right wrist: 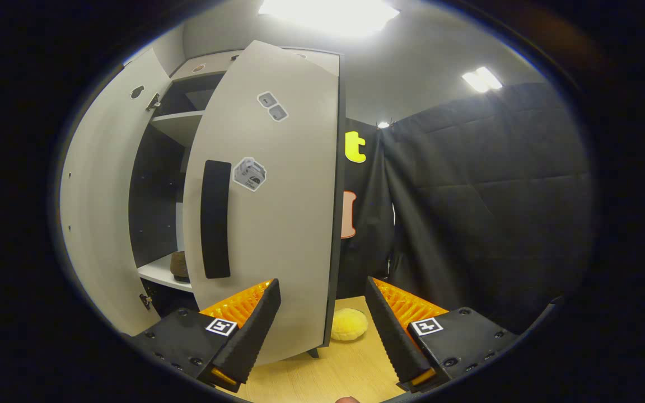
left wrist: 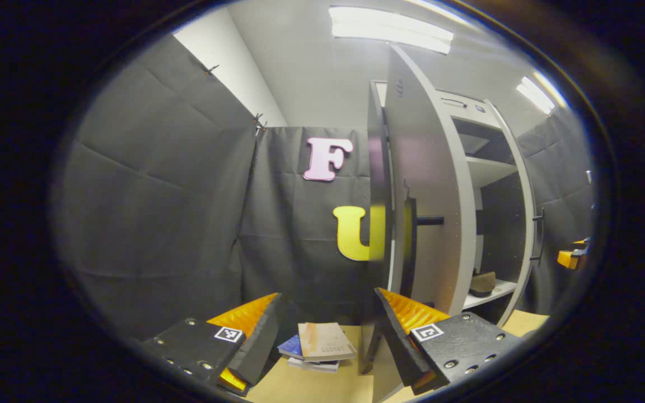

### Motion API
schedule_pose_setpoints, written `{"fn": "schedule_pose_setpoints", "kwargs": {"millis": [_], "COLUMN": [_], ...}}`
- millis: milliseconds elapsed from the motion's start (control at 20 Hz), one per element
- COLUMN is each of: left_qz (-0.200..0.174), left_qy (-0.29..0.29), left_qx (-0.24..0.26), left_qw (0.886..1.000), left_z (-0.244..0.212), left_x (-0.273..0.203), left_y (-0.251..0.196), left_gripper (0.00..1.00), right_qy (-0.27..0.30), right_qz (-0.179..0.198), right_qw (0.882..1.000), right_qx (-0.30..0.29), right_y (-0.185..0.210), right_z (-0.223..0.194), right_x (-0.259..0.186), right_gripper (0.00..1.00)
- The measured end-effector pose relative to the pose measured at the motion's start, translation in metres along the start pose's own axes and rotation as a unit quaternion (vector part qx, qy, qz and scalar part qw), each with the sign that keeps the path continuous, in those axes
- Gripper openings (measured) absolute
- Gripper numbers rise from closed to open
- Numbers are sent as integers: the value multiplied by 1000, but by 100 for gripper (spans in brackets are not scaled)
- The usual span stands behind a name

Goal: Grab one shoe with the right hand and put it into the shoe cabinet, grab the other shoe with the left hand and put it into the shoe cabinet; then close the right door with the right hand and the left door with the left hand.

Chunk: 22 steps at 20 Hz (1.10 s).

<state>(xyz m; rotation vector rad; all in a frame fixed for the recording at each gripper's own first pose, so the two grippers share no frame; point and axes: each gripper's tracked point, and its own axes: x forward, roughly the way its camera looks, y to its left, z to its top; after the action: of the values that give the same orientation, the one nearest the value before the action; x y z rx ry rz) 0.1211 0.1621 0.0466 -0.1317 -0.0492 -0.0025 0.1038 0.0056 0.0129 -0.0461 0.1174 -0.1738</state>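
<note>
Wooden worktop point(right wrist: 350, 369): carries the cabinet, under both hand-held grippers.
Right hand-held gripper point(right wrist: 322, 313): fingers apart, empty, beside the right door point(right wrist: 277, 224) edge, likely placed to push it shut.
Left hand-held gripper point(left wrist: 328, 324): fingers apart, empty, straddling the left door point(left wrist: 434, 196) edge for the same reason.
Shoe point(left wrist: 482, 282): resting on the lower shelf point(left wrist: 496, 292) inside the shoe cabinet point(right wrist: 93, 212).
Doors: both ajar.
Books point(left wrist: 319, 347): stacked nearby.

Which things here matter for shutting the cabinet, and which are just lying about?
Part of the job:
- tall grey shoe cabinet
- grey left door, ajar
- grey right door with black handle, ajar
- brown shoe on the lower shelf

Lying about:
- small stack of books
- fluffy yellow ball
</note>
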Motion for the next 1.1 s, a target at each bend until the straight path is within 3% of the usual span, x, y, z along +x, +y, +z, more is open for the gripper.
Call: {"fn": "schedule_pose_setpoints", "kwargs": {"millis": [150,450,500,750,800,1100], "left_qz": [10,10,7,-25,-29,-52], "left_qy": [-5,6,5,4,3,-6], "left_qx": [25,-10,-8,2,3,13], "left_qw": [1000,1000,1000,1000,1000,999], "left_z": [4,-2,-1,-3,-3,-2], "left_x": [2,1,1,8,8,13], "left_y": [-1,-3,-4,-11,-12,-18], "left_gripper": [98,99,91,91,99,99], "right_qy": [9,18,19,26,27,27], "right_qz": [2,18,21,37,39,40], "right_qw": [1000,1000,1000,999,999,999], "right_qx": [5,4,5,10,10,3], "right_y": [-16,-29,-31,-35,-36,-52], "right_z": [-9,-24,-27,-34,-35,-37], "right_x": [-4,-3,-2,3,5,8], "right_gripper": [96,94,95,97,97,97]}}
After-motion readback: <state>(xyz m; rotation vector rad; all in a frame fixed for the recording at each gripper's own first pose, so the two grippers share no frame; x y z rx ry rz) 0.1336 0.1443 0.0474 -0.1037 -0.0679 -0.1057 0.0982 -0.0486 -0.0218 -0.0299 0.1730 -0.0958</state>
